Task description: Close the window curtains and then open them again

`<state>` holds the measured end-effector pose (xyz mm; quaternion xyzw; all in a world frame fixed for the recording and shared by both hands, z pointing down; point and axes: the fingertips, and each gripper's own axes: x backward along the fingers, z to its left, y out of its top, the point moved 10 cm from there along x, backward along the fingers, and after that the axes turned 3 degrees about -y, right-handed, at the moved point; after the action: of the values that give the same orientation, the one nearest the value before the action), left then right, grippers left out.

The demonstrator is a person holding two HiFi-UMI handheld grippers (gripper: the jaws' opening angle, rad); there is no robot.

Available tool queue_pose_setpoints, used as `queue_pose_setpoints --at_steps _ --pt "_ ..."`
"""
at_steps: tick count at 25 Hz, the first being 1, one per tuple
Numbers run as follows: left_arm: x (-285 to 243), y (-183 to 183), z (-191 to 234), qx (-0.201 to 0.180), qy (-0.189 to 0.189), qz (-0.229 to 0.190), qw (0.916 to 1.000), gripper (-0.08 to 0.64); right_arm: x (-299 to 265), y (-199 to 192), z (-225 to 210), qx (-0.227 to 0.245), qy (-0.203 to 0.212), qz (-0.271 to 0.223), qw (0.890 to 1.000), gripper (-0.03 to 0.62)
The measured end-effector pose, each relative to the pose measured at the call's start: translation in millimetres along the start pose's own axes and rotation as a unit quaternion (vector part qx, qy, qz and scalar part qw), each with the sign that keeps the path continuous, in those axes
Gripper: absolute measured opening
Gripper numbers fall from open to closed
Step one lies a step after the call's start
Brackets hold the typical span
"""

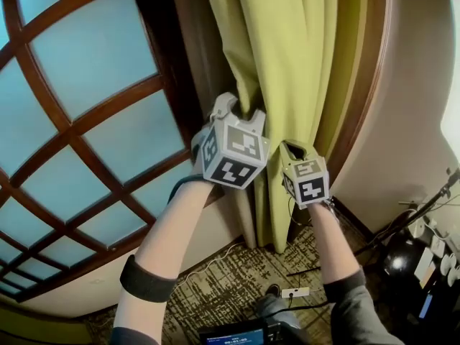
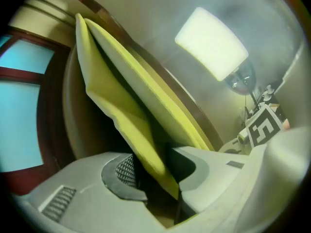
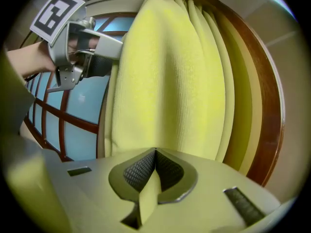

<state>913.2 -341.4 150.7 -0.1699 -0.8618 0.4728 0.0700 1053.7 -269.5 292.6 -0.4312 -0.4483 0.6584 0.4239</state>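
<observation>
My left gripper (image 1: 239,115) holds its jaws apart around the edge of the curtain (image 1: 287,49), my right gripper (image 3: 155,161) beside it pinches a fold, and the cloth hangs bunched off the bare window (image 1: 93,121): it stands open, though I cannot tell whether the closing is done or still to come.

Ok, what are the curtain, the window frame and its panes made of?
The curtain looks like woven cloth, matte yellow-green: fine weave, soft hanging folds. The window frame seems wood, dark reddish-brown with a slight sheen. The panes are probably frosted glass: pale blue, nothing visible through them.
</observation>
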Motion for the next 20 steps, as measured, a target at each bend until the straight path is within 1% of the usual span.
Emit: queue_pose_setpoints --at_steps 3,6,8,11,14,17,20 --pt "52 -16 -7 0.006 0.007 0.007 0.9999 0.141 28 -3 25 0.001 -0.022 -0.005 1.0 0.014" --pt "112 -31 -8 0.019 0.027 0.013 0.9994 0.141 59 4 52 -0.01 -0.043 -0.023 0.999 0.014" --pt "152 -37 -9 0.033 0.036 0.016 0.9987 0.141 84 9 74 -0.021 -0.051 -0.036 0.998 0.014" --pt "206 -50 -18 0.043 0.037 0.024 0.9981 0.141 120 8 106 -0.029 -0.056 -0.045 0.997 0.014" --pt "258 -72 -28 0.058 0.043 0.039 0.9966 0.141 150 4 149 -0.028 -0.032 -0.046 0.998 0.014" --pt "307 -100 -36 0.09 0.052 0.061 0.9927 0.141 171 -12 189 -0.017 0.001 -0.032 0.999 0.014" --pt "349 -124 -43 0.126 0.064 0.077 0.987 0.14 185 -23 222 -0.016 0.035 -0.013 0.999 0.014"
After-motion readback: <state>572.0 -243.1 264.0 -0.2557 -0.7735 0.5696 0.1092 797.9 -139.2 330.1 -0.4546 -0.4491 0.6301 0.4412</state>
